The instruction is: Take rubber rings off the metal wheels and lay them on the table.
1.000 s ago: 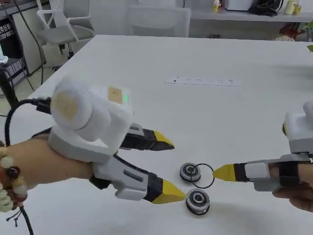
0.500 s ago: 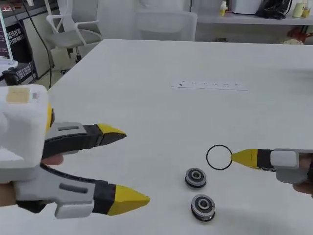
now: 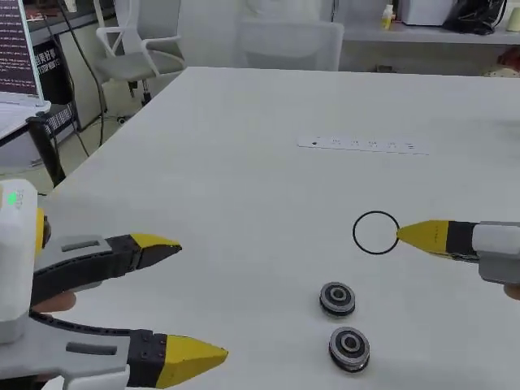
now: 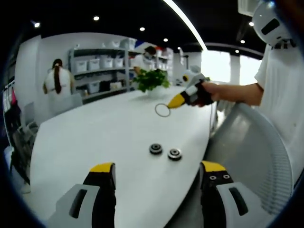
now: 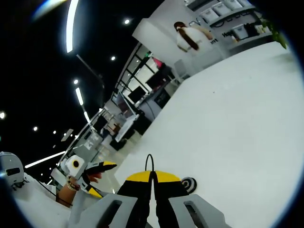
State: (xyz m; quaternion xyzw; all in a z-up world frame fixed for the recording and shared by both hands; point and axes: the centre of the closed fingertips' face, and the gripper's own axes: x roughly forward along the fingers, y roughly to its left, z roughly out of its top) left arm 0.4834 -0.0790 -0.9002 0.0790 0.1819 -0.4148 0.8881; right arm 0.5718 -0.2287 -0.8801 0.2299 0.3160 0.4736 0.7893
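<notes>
The right gripper [image 3: 400, 234] has its yellow tips pressed together on the black rubber ring [image 3: 355, 231], held level in the air just beyond the two metal wheels [image 3: 337, 298]. The wheels lie side by side on the white table [image 3: 244, 162]. Well to their left, the left gripper [image 3: 199, 300] hangs with its jaws spread wide. Farther past the wheels lies a power strip [image 3: 363, 146], with office chairs [image 3: 134, 57] behind it.

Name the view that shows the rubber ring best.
The head view: the rubber ring shows as a full open circle at the right claw tip. The left gripper view shows it small; the right gripper view, edge-on as a thin line.
</notes>
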